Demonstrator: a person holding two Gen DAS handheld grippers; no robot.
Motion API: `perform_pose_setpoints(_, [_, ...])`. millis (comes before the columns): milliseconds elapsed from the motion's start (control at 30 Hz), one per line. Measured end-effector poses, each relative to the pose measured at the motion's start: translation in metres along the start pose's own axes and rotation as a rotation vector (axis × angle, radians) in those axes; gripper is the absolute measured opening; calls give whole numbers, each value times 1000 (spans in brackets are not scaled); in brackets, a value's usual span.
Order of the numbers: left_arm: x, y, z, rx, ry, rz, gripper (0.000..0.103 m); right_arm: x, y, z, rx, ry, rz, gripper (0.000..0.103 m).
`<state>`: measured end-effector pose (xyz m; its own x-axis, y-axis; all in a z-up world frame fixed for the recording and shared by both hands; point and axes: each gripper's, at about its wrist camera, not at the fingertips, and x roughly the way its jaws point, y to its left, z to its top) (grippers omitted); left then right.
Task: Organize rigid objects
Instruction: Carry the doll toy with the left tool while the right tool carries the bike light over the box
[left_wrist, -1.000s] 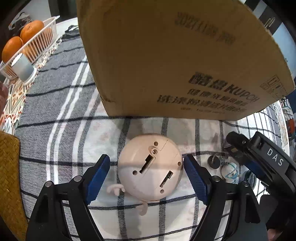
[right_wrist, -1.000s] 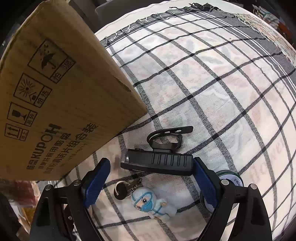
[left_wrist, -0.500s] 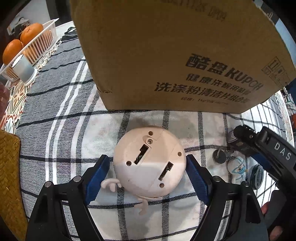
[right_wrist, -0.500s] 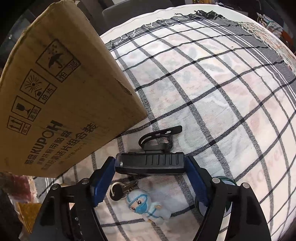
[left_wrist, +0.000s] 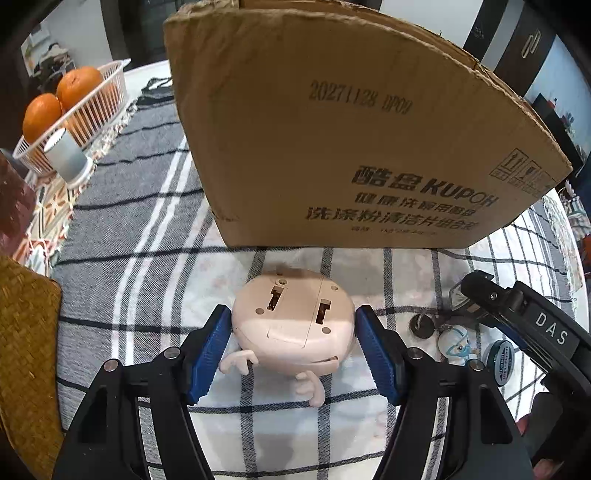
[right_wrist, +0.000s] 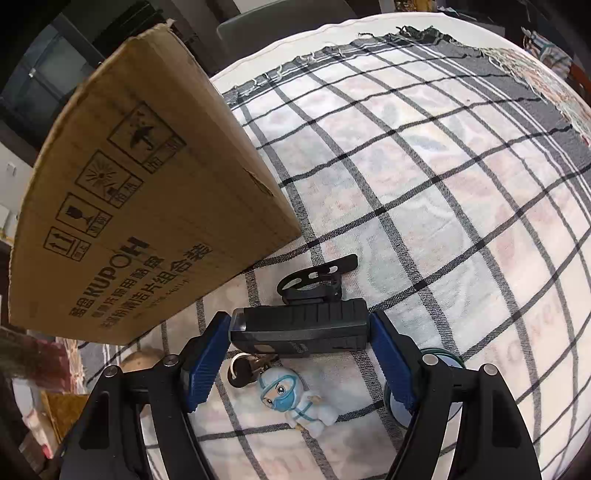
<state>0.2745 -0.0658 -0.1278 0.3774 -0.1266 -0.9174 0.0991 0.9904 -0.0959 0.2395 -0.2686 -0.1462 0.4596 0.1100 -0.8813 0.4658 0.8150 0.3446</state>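
My left gripper (left_wrist: 293, 345) is shut on a round beige toy (left_wrist: 291, 321) with small arms, its underside up, just above the checked cloth in front of the cardboard box (left_wrist: 351, 147). My right gripper (right_wrist: 297, 350) is shut on a black bike light (right_wrist: 299, 326) with its strap mount (right_wrist: 314, 282) behind it, raised slightly off the cloth. The right gripper (left_wrist: 524, 325) also shows at the right of the left wrist view. Under it lie a key (right_wrist: 240, 371) with a small masked figure keychain (right_wrist: 295, 400) and a round tin (right_wrist: 436, 362).
The cardboard box (right_wrist: 140, 206) stands on the table, filling the far side. A white basket (left_wrist: 92, 107) with oranges (left_wrist: 79, 86) and a white cup (left_wrist: 66, 155) sit at far left. A woven mat (left_wrist: 26, 332) lies at left.
Both grippers closed onto their objects and lifted a little. The beige toy tilted up off the cloth; the bike light rose between the right fingers. The box top edge came into view.
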Motion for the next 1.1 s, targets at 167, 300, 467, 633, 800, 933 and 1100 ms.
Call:
perform_pose_setpoints(167, [-10,3,-2,-5,-22,-2,68,-10,1,-3,-14,-12,15,76])
perform_pose_setpoints(300, [-22,1,-3,-8,-52,0,68,-22,4,-7,-32,-34,19,76])
perform_pose_setpoints(467, [-39,-1,-5,-12,-89,-11,68,-40,9,-14,-47,-63,35,76])
perform_pose_setpoints(633, [-56,-3,-8,-9,-138,-4,68,-49,13,-10,-61,-93,54,76])
perform_pose_setpoints(800, [-72,-1,-7,-20,-171,-15,68,-65,17,-11,-84,-130,65,76])
perform_pose_setpoints(933, [-86,-1,-6,-24,-201,-27,68,-74,20,-11,-95,-153,77,76])
perform_pose_setpoints(1100, [-103,-3,-3,-21,-243,-33,68,-87,24,-12,-113,-179,99,76])
